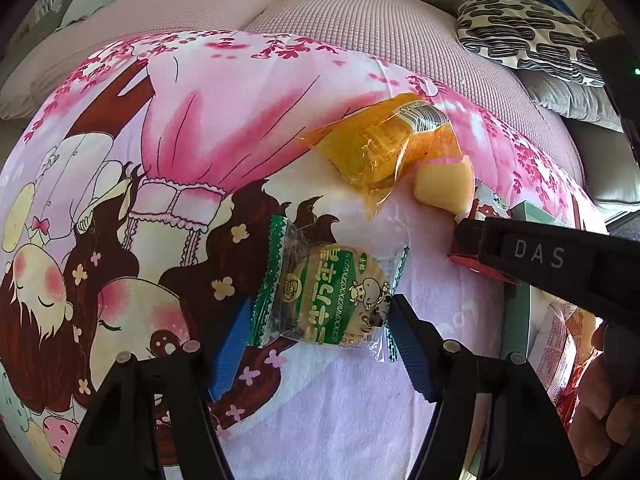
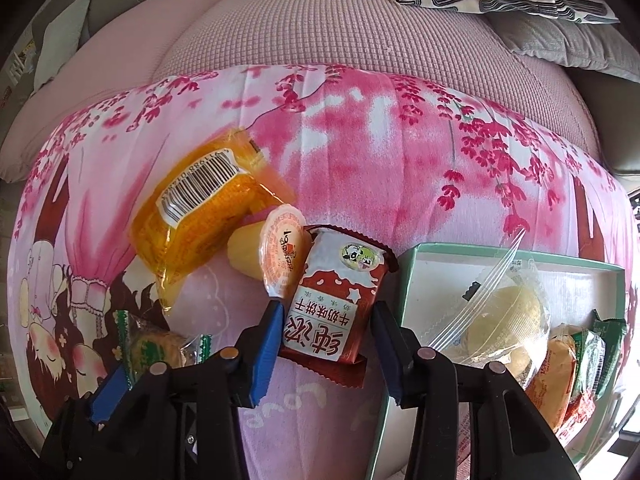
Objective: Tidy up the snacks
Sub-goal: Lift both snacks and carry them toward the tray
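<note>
Left gripper (image 1: 320, 344): jaws parted, straddling green-wrapped biscuit (image 1: 332, 300), pads not seen pressing. Centre them on round cake, not crinkly film. Right gripper (image 2: 326, 332): jaws bracket red biscuit packet (image 2: 340, 308), contact unclear (cannot tell if gripped). Jelly cup (image 2: 280, 252) just beyond left jaw; avoid nudging. Box (image 2: 416, 264) right of jaws.

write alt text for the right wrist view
The right gripper straddles a red-and-white biscuit packet on a pink cartoon blanket. An orange snack bag and jelly cup lie left; a green-rimmed box holding snacks sits right.
</note>
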The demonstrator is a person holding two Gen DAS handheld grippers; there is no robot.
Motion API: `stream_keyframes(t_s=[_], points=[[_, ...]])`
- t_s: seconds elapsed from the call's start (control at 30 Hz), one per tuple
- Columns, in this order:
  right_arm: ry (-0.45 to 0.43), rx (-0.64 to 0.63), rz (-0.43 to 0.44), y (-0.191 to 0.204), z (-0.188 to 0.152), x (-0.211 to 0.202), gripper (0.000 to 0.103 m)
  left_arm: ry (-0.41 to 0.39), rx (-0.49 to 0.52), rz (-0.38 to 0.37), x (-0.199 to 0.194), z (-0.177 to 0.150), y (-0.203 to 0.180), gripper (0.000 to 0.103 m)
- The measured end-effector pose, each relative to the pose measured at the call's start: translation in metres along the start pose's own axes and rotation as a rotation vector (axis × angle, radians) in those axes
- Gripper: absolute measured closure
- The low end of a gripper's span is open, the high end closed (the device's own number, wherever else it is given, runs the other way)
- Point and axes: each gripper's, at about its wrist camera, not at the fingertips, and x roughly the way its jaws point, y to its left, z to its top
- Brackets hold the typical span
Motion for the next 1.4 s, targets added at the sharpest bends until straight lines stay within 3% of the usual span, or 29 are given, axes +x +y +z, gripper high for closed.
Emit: stream_keyframes(t_s=[0.57,1.03,1.4], points=[[-0.107,0.051,0.12,-0.023,-0.067,-0.045,0.061,0.008,0.027,0.001,-0.001,-0.001,-0.002,0.043],[-0.154,0.079,0.212,-0.03,-0.113,-0.052,0.061,0.003,0.029,0.007,-0.006,-0.003,-0.003,0.048],[-0.185,0.149,0.349,-0.051,-0.125,-0.057,0.061,-0.022,0.031,0.021,-0.015,-0.006,-0.011,0.051]])
